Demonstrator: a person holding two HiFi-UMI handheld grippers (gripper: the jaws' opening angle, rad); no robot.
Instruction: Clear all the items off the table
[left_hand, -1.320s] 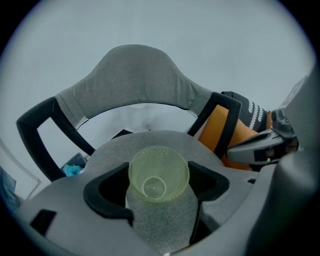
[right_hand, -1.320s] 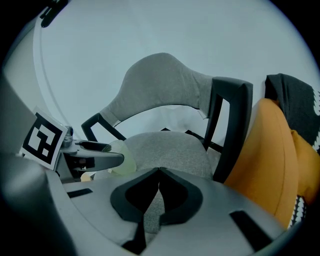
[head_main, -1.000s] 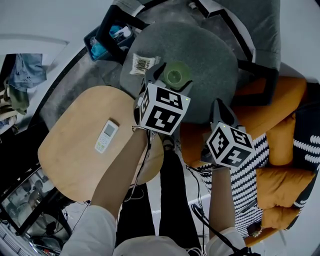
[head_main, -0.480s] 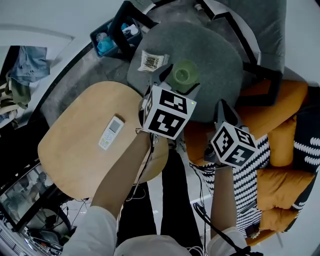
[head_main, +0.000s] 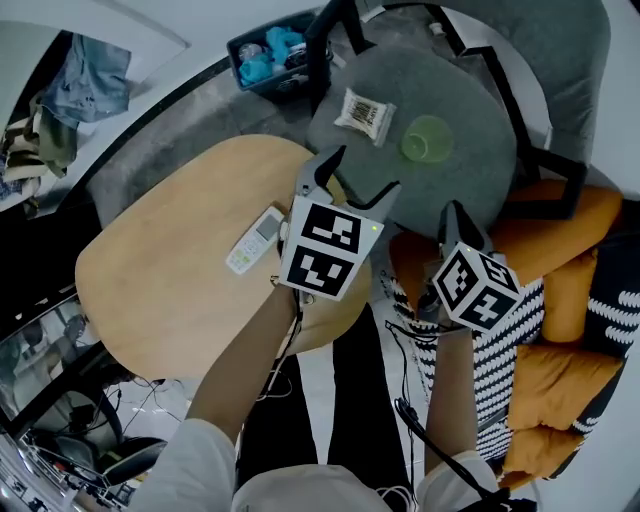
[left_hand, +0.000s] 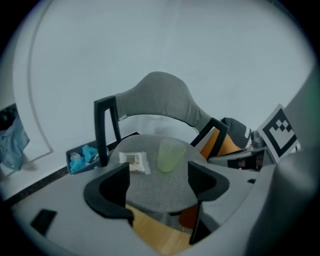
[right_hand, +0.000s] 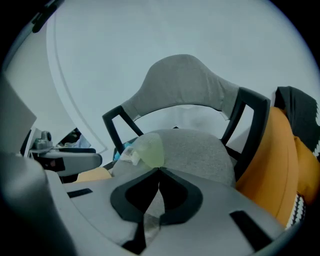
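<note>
Head view: left gripper (head_main: 356, 178) jaws apart, empty; right gripper (head_main: 451, 210) jaws together.

The pale green translucent plastic cup (head_main: 427, 138) is no longer between the jaws of the left gripper (head_main: 362, 178). It now stands free on the round grey fabric chair seat (head_main: 470, 90). The left gripper's jaws are now apart, drawn back over the edge of the round light wooden table (head_main: 170, 270).

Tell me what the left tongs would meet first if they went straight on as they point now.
Probably the green cup on the grey chair seat; it stands almost centred between the open left tongs. Depth is unclear.
</note>
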